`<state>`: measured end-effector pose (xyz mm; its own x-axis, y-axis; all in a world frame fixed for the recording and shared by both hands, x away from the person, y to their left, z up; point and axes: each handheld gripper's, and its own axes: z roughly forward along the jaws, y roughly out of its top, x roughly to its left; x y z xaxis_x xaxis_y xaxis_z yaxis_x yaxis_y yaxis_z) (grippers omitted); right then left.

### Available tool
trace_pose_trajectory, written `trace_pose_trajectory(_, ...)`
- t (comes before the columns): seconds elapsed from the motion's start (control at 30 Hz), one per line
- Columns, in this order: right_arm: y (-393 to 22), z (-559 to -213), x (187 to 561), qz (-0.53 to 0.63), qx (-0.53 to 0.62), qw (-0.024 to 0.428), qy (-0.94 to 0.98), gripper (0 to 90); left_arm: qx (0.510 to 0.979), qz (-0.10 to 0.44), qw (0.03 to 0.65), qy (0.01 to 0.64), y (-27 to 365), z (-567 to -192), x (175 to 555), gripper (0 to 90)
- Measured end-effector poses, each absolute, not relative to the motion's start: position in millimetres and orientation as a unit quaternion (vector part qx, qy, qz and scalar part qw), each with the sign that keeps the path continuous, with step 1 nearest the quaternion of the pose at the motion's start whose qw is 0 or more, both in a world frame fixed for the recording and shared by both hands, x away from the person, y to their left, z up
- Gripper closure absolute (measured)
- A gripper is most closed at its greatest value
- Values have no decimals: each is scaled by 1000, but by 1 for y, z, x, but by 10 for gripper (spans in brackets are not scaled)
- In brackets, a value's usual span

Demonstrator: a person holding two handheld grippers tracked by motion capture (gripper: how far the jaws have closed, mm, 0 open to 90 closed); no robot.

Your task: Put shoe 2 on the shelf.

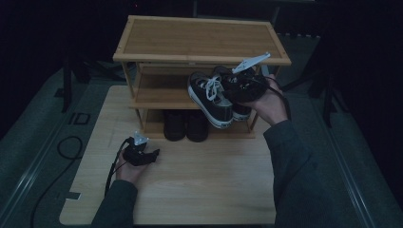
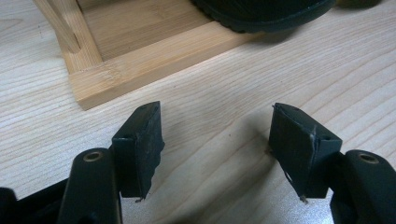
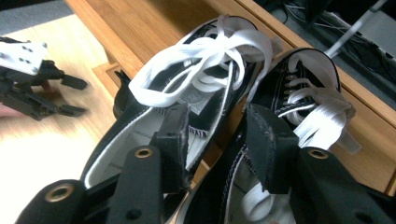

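right gripper [image 3: 217, 140] pinches two black canvas sneakers [image 3: 196, 93] by their collars; left gripper [image 2: 217, 149] gapes empty.

left gripper [image 1: 153, 156]: low at the near left, held in the left hand [image 1: 127, 172], fingers [image 2: 140, 144] standing wide apart with nothing between them. right gripper [image 3: 218, 135]: raised at the far right in the right hand [image 1: 268, 105], fingers [image 3: 271, 149] set partway in; forearm in a dark sleeve angled up from the lower right.
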<state>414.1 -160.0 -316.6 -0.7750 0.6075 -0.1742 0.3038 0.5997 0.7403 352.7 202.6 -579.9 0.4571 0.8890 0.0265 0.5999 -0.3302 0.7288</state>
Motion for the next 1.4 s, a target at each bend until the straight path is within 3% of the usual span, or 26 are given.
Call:
trace_pose_trajectory(0.1,-161,-315,411,367,257,202,871,696,794,229,318,465,197,-575,349,528)
trace_pose_trajectory(0.33,-163,-313,406,377,243,193,873,832,798,219,341,446,186,-552,346,556)
trace_pose_trajectory(0.37,-164,-312,403,380,237,185,875,892,801,211,347,440,182,-542,347,553)
trace_pose_trajectory(0.63,-164,-309,394,410,214,166,871,900,799,188,374,432,172,-515,349,525)
trace_pose_trajectory(0.83,-161,-307,383,422,198,162,870,900,802,195,375,422,164,-495,350,562)
trace_pose_trajectory(1.03,-153,-311,373,419,176,155,877,900,811,192,383,398,155,-475,350,631)
trace_pose_trajectory(1.4,-145,-332,355,418,148,147,884,900,827,193,388,359,132,-433,358,882)
